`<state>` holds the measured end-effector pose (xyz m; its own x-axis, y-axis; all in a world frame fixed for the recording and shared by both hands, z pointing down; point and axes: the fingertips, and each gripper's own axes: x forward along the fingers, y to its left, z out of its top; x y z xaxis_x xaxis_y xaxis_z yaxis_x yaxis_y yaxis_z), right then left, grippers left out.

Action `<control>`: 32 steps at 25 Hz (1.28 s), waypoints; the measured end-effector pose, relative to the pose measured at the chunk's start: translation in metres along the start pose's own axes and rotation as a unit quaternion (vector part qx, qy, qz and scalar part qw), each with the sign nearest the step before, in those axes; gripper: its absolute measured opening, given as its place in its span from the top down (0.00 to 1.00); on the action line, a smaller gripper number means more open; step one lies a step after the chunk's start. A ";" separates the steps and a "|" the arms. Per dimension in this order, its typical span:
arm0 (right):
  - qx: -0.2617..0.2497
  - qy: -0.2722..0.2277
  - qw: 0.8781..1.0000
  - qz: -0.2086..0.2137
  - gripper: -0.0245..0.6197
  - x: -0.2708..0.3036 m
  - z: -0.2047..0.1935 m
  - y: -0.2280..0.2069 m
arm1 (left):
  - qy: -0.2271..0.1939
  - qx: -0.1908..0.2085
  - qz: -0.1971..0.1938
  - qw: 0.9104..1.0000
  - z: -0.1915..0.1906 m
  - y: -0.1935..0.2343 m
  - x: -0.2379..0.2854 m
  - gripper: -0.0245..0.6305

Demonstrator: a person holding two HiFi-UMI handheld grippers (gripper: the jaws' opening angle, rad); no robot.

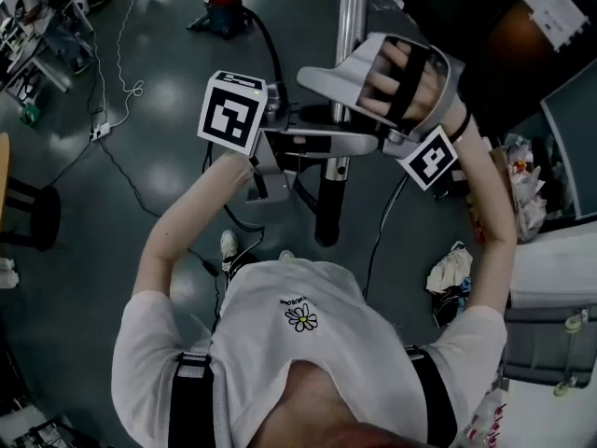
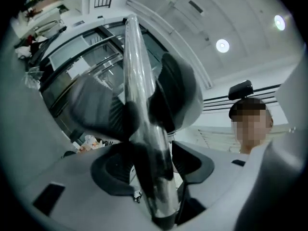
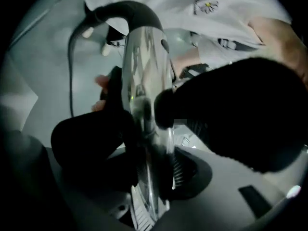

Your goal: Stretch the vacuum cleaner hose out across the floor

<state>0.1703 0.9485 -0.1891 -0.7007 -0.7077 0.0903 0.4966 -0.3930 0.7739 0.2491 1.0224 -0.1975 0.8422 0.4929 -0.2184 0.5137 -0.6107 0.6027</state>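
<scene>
The vacuum cleaner (image 1: 222,9), red and blue, stands on the grey floor far ahead. Its black hose (image 1: 268,43) curves back to the black handle (image 1: 327,203) of a chrome wand (image 1: 352,17), which is held upright in front of the person. My right gripper (image 1: 345,87) is shut on the wand (image 3: 144,57), with the dark fingers (image 3: 91,134) clamped against the tube. Lower down, my left gripper (image 1: 322,143) stands open. The wand (image 2: 137,57) runs between its two pads (image 2: 103,112), and one finger is blurred.
A white cable (image 1: 121,73) and a power strip (image 1: 98,131) lie on the floor at the left. A black stool (image 1: 28,217) stands at the left edge. Bags and clutter (image 1: 452,271) sit beside cabinets (image 1: 560,278) at the right. The person's shoe (image 1: 229,246) is below the handle.
</scene>
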 end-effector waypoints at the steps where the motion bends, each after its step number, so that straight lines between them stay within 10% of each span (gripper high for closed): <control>1: -0.012 -0.016 1.000 0.018 0.72 -0.004 0.008 0.008 | 0.006 0.000 0.002 1.000 -0.007 0.003 0.007 0.59; 6: 0.120 0.061 0.991 0.025 0.61 -0.039 -0.026 0.030 | -0.058 -0.052 -0.027 0.997 -0.028 0.014 0.028 0.71; 11: 0.385 0.166 0.907 0.033 0.54 -0.093 -0.084 0.052 | -0.049 -0.026 0.029 0.998 -0.049 0.041 0.040 0.71; 13: 0.515 0.167 0.840 0.043 0.54 -0.111 -0.082 0.048 | -0.039 0.007 0.078 0.996 -0.054 0.054 0.035 0.71; 17: 0.799 0.139 0.586 0.015 0.54 -0.147 -0.030 0.042 | -0.040 0.021 0.086 0.995 -0.056 0.052 0.047 0.71; 20: 0.860 0.216 0.462 -0.026 0.56 -0.182 -0.016 0.053 | -0.025 0.006 0.047 0.999 -0.059 0.048 0.061 0.71; 26: 0.877 0.330 0.346 0.050 0.56 -0.240 0.050 0.065 | 0.000 0.021 0.013 1.000 -0.067 0.056 0.117 0.71; 32: 0.910 0.331 0.250 0.003 0.56 -0.243 0.099 0.058 | 0.017 0.049 -0.054 0.997 -0.088 0.012 0.147 0.72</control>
<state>0.3187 1.1560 -0.1043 -0.1650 -0.8836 0.4381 -0.9808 0.1004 -0.1671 0.3648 1.1419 -0.1544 0.7754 0.5793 -0.2513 0.6166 -0.6087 0.4993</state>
